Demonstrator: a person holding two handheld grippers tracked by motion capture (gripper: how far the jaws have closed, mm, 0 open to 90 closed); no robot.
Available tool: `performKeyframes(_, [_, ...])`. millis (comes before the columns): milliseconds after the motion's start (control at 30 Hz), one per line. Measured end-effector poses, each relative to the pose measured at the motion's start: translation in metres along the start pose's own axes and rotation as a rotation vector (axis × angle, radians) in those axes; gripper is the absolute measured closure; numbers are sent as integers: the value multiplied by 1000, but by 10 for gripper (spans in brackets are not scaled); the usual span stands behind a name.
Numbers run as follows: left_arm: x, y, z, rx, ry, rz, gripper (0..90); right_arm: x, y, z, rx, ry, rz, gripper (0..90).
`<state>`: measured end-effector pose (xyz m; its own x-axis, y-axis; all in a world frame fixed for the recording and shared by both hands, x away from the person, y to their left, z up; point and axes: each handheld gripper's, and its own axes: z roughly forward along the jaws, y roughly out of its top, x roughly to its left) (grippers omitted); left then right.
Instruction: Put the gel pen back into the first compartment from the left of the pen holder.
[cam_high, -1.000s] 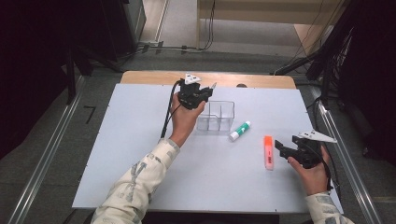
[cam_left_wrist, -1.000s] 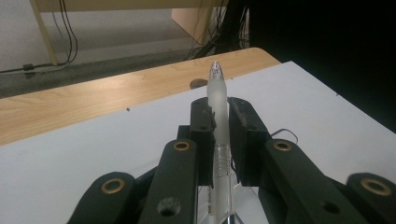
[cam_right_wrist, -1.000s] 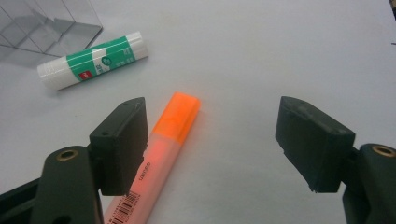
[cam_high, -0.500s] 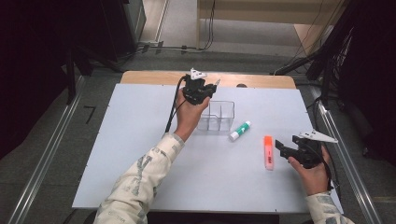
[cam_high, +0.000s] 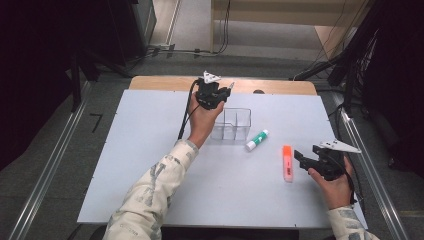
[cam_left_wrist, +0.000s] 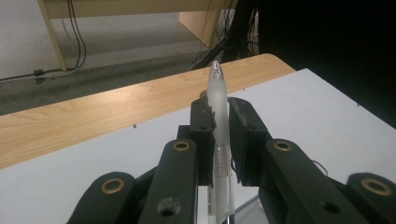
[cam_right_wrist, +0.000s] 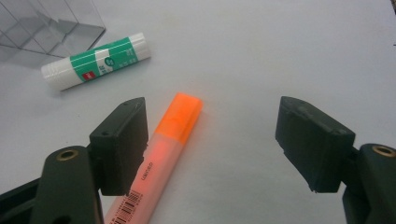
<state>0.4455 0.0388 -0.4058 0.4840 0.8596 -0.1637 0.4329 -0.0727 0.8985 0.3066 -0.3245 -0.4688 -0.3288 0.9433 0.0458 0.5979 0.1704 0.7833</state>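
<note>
My left gripper (cam_high: 216, 95) has edged up-frame, clamped on a frosted pen (cam_left_wrist: 218, 105) above the clear organizer (cam_high: 235, 124) at centre; glue stick (cam_high: 256, 140) and orange highlighter (cam_right_wrist: 161, 154) remain, beside my spread-jawed right gripper (cam_right_wrist: 210, 144).

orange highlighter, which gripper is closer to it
Right. The right gripper hangs open just beside the orange highlighter, one jaw next to it. The left gripper is far off at the clear organizer, clamping a pen.
</note>
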Motion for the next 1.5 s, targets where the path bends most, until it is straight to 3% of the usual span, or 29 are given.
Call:
performKeyframes(400, [-1,0,4,8,-9,-18,812,-1,0,0,-1,2,0,244])
performKeyframes(933, [-4,-1,2,19,-17,-5,811,0,0,1,3,0,-5,244])
performKeyframes(1500, [-4,-19,-10,25,-22,9,810,1,0,3,10,-1,-9,243])
